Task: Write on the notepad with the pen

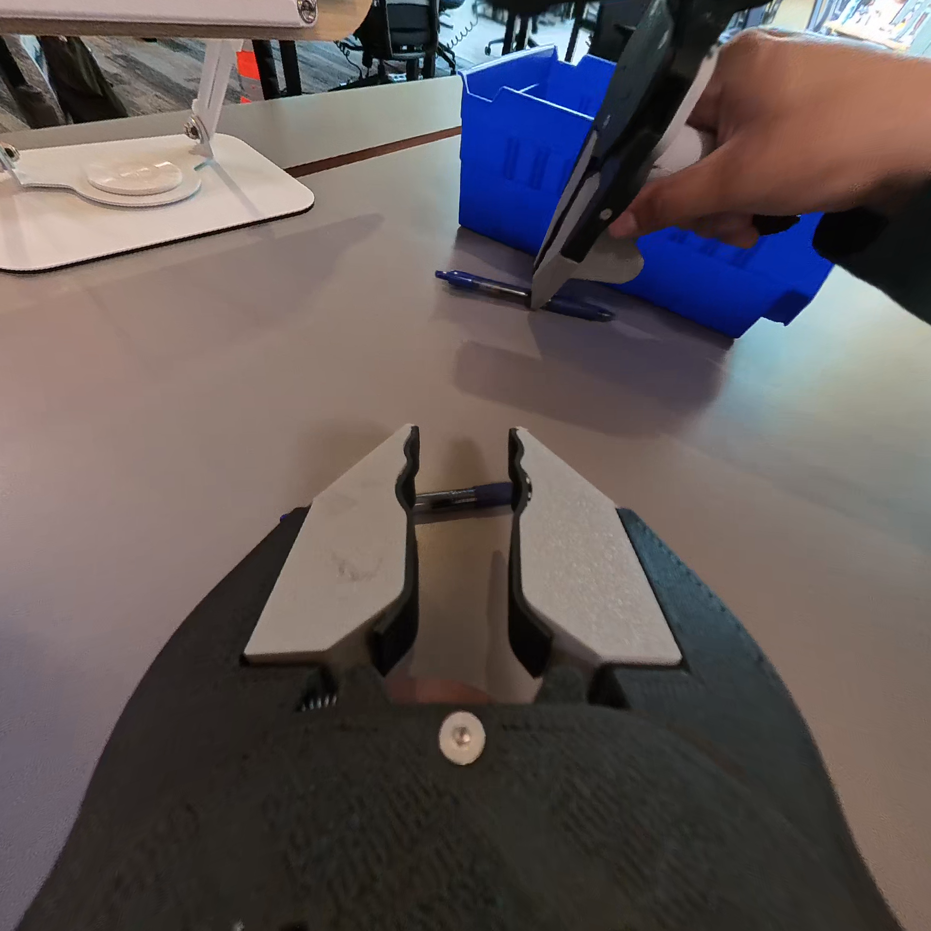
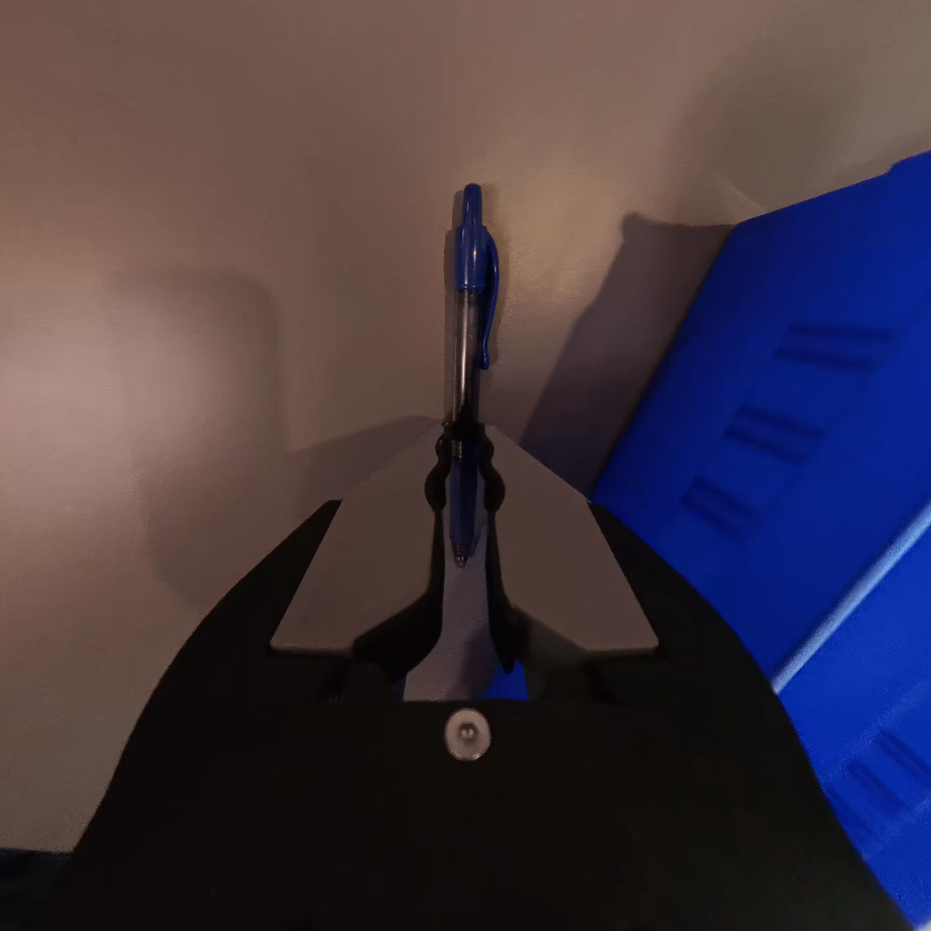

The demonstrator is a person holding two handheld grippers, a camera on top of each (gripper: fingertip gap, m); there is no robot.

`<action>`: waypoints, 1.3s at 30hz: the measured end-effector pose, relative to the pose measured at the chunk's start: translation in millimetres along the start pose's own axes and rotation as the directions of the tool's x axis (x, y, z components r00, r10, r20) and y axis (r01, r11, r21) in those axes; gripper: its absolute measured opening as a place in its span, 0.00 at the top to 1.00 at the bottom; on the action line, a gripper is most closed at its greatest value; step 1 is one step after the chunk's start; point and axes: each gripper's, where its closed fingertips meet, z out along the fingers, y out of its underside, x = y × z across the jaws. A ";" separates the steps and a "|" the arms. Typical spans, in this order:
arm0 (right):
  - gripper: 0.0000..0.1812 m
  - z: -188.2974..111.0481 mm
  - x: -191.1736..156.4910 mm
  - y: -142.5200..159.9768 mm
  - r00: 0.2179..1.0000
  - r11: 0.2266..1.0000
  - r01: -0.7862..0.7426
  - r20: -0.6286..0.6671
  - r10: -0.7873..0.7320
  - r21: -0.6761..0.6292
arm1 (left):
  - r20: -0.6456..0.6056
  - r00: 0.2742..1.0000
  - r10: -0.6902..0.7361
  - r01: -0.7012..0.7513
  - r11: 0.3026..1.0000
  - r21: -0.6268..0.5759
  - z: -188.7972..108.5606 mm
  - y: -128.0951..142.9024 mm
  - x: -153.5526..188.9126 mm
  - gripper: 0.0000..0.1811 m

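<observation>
The pen is lying on the table beside the bin, running straight up mid-frame with its tip pointing back at me. My right gripper is squeezing its middle. My left gripper is hanging open over a second pen. I am seeing no notepad.

There's a blue plastic bin sitting on the grey desk, plus a white folding stand off to the far left corner.
</observation>
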 end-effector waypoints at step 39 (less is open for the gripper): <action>0.89 -146.7 101.3 15.3 0.960 0.762 -0.280 0.151 0.236 0.583 | 0.031 0.999 0.012 -0.012 1.000 0.006 -0.4 -0.8 -3.9 0.82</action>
